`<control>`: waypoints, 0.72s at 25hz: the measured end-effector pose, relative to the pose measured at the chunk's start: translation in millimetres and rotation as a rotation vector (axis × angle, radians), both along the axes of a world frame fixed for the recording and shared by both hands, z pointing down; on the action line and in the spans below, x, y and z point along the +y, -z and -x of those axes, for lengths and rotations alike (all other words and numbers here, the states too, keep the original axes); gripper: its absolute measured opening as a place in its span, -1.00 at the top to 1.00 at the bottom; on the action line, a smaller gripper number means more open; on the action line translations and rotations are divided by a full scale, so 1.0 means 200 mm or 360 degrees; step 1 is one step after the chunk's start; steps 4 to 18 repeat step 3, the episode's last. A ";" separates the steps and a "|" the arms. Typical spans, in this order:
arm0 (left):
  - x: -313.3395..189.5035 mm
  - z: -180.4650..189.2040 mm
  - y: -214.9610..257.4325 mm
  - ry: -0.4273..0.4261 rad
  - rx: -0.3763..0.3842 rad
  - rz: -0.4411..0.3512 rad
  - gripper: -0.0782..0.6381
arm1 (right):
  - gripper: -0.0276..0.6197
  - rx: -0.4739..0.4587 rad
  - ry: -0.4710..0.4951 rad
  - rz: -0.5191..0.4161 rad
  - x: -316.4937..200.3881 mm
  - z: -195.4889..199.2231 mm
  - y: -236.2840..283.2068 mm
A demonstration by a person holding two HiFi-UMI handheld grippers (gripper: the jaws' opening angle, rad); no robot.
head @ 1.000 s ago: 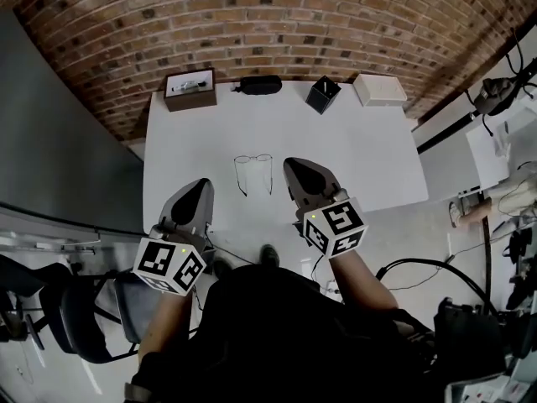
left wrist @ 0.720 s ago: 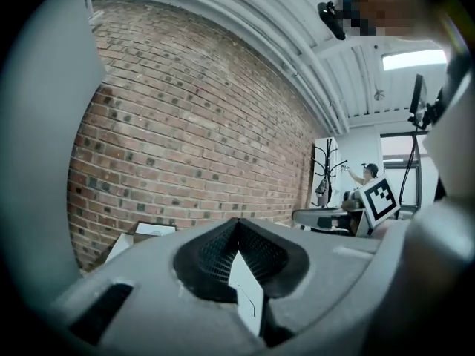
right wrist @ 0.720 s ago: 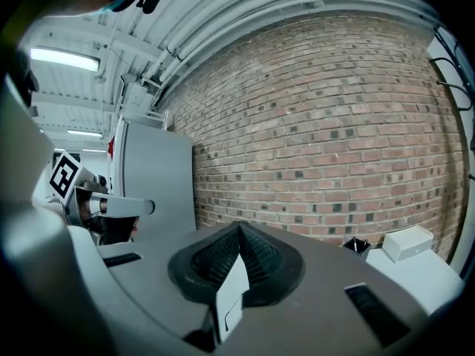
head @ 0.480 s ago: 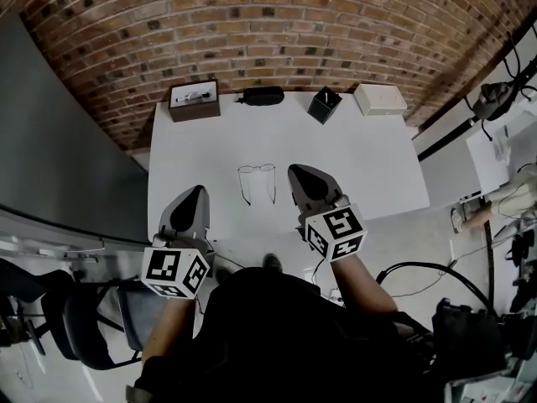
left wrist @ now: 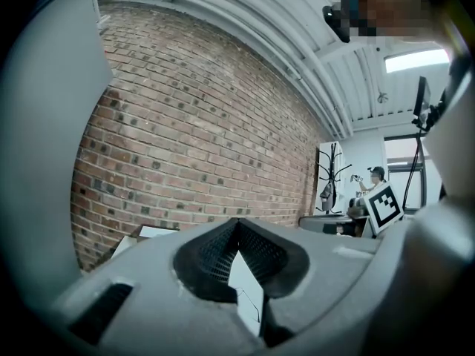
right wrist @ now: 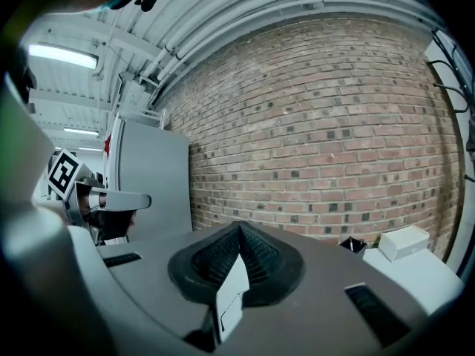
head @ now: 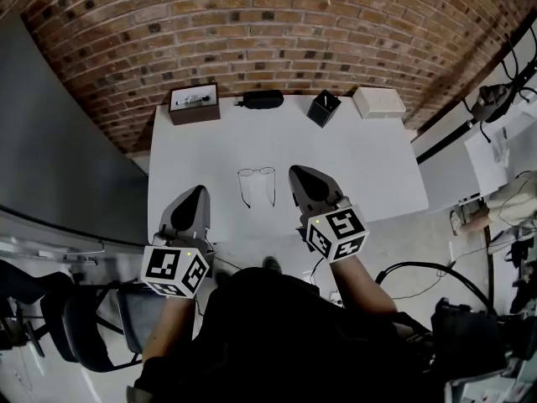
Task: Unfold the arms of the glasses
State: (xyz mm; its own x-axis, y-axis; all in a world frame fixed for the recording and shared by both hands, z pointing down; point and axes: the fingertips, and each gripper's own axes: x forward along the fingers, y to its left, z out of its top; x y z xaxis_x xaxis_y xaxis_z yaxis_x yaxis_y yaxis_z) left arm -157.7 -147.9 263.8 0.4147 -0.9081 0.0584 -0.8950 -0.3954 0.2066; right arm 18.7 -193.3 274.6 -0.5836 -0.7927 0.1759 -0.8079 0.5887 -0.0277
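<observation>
Thin wire-framed glasses (head: 256,183) lie on the white table (head: 361,158), lenses toward the wall, both arms pointing back toward me. My left gripper (head: 198,191) hovers at the table's near edge, to the left of the glasses and apart from them, jaws shut and empty. Just right of the glasses my right gripper (head: 294,171) is also shut on nothing and does not touch them. In the left gripper view the jaws (left wrist: 238,221) meet in a closed point, as do those in the right gripper view (right wrist: 239,226). Only a sliver of table shows under each.
Along the table's far edge by the brick wall stand a brown box (head: 194,102), a black glasses case (head: 261,99), a black pen cup (head: 323,106) and a white box (head: 378,102). A chair (head: 92,326) is at lower left. Cables lie on the floor at right.
The head view has shifted slightly. The glasses and both grippers keep their places relative to one another.
</observation>
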 end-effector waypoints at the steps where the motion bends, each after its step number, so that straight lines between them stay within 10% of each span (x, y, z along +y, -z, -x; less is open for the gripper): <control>1: 0.00 0.00 0.00 0.0001 -0.0003 0.0001 0.75 | 0.89 -0.0006 -0.0008 -0.0001 0.00 -0.01 0.00; 18: 0.00 0.00 -0.01 0.0004 -0.0014 0.0003 0.76 | 0.89 -0.0015 -0.0018 -0.0004 0.00 -0.01 -0.01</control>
